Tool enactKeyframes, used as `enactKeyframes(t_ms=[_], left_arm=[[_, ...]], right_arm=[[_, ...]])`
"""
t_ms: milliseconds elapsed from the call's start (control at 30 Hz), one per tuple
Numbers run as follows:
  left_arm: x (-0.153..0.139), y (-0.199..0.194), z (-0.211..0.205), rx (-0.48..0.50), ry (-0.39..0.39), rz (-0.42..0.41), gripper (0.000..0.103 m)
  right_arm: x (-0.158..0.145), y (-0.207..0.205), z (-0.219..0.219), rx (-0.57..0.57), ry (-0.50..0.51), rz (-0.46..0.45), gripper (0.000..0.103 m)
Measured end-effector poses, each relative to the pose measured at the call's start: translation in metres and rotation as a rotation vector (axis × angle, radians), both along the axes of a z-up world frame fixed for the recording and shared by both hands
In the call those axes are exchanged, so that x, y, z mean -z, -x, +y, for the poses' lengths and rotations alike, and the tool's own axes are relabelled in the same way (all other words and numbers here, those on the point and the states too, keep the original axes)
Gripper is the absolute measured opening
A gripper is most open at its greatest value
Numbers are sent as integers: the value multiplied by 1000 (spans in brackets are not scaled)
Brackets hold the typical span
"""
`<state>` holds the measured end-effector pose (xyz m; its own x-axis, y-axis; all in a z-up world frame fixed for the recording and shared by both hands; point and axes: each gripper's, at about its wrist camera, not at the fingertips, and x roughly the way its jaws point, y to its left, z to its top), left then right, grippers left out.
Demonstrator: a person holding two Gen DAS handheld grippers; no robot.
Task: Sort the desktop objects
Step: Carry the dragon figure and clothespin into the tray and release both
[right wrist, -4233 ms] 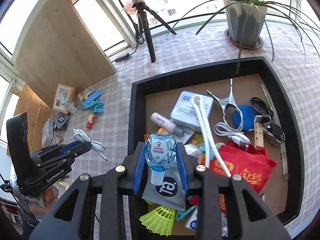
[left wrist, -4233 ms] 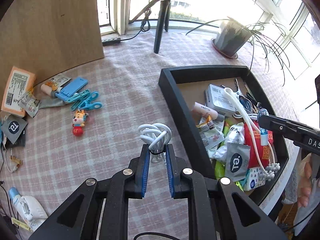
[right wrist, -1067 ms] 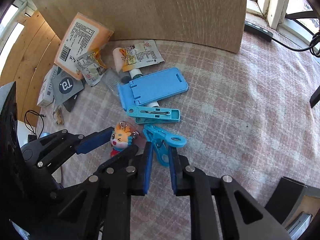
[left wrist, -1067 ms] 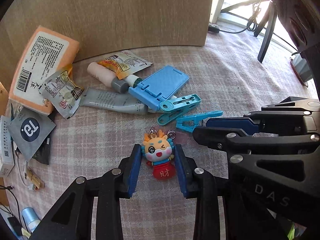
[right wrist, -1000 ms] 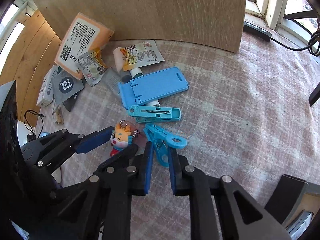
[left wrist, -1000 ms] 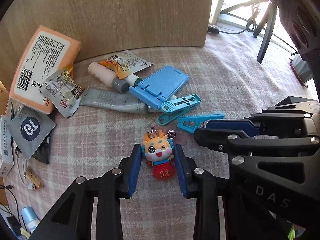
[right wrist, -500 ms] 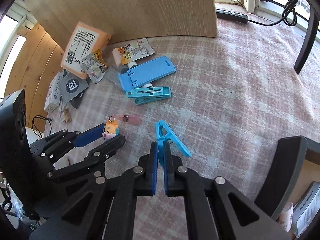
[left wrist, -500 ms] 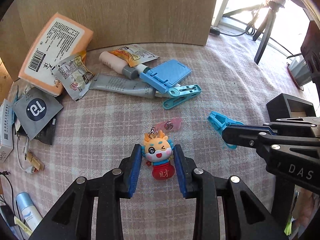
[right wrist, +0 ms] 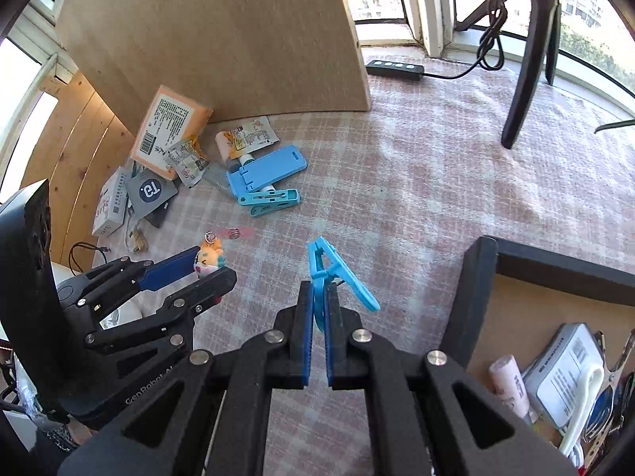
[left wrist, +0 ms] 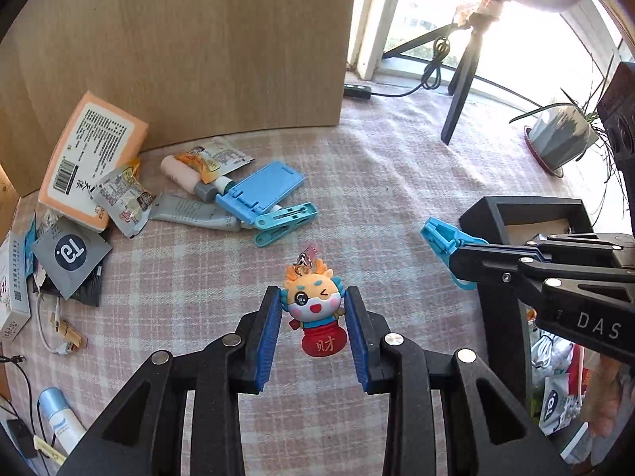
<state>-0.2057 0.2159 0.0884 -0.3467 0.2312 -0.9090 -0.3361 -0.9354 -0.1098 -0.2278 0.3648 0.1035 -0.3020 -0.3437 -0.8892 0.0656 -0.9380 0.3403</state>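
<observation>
My left gripper [left wrist: 313, 309] is shut on a small cartoon dragon keychain [left wrist: 315, 305] with a red pouch and holds it above the checked cloth; it also shows in the right wrist view [right wrist: 208, 260]. My right gripper [right wrist: 319, 297] is shut on a blue clothespin [right wrist: 333, 273], held near the black tray's [right wrist: 472, 277] left wall; the clothespin also shows in the left wrist view [left wrist: 442, 238]. A second blue clothespin [left wrist: 285, 224] and a blue phone stand [left wrist: 260, 190] lie on the cloth.
Against the wooden board [left wrist: 178, 51] lie an orange box [left wrist: 87, 154], snack packets [left wrist: 123, 198], a grey tube [left wrist: 190, 214] and a grey sachet [left wrist: 69, 252]. The tray holds a grey box [right wrist: 563, 369]. A tripod leg [left wrist: 460, 91] and potted plant [left wrist: 559, 139] stand behind.
Both grippers have lifted and pulled back from the pile toward the tray, the left with the dragon keychain and the right with the blue clothespin.
</observation>
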Motion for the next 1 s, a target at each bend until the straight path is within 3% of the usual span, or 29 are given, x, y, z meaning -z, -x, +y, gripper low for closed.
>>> enactKeyframes(t_ms=[200,533,833,867,933,967,1000], left_arm=[[-22,-8,62,112,-55,20,30],[-27,-56,162,320,-86,-3,30],[-35,-88,203,439,-81,5,32],[-37,-90,205,455,-86,3,34],[-38,-93,207,467,-90,-4,57],[-40,-94,205,466,-97,7,57],[-42,-95,204,465,-96,16,57]], right_arm=[[-23,-33,63,109,-49,33,5],[-20,-96,161,319,-127,8,5],[-22,-121,192,389,-137,3,6],[-23,-123,193,389,-130,9,7],[-23,-124,195,403,-118,4,20],[-23,-124,196,414,-115,5,29],[-25,-124,196,416,-112,13,29]])
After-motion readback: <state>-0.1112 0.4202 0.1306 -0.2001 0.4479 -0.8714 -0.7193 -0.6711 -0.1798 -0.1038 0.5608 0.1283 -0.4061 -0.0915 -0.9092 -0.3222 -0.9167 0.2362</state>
